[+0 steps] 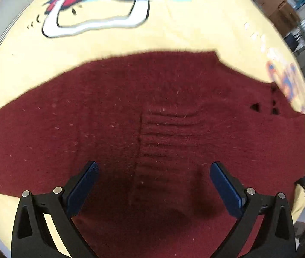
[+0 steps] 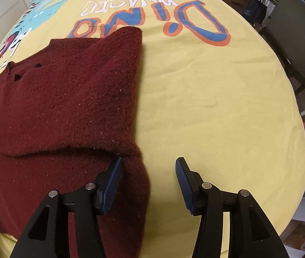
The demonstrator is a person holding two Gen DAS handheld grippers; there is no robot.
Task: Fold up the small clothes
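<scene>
The maroon knit sweater [image 2: 66,99] lies partly folded on the yellow dinosaur-print cloth [image 2: 217,107], one side already turned inward. The right gripper [image 2: 148,182] straddles its near edge, jaws apart, probably to pinch it. The left gripper [image 1: 152,185] hovers above the ribbed cuff [image 1: 165,133], jaws likewise apart.

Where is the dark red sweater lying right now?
The dark red sweater lies partly folded on the yellow printed cloth, left of centre in the right wrist view, just below the "Dino" lettering; it fills the left wrist view under the open left gripper.

Left tongs [image 1: 153,186] gape over maroon sweater [image 1: 131,116] on yellow cloth [image 1: 174,32].
</scene>
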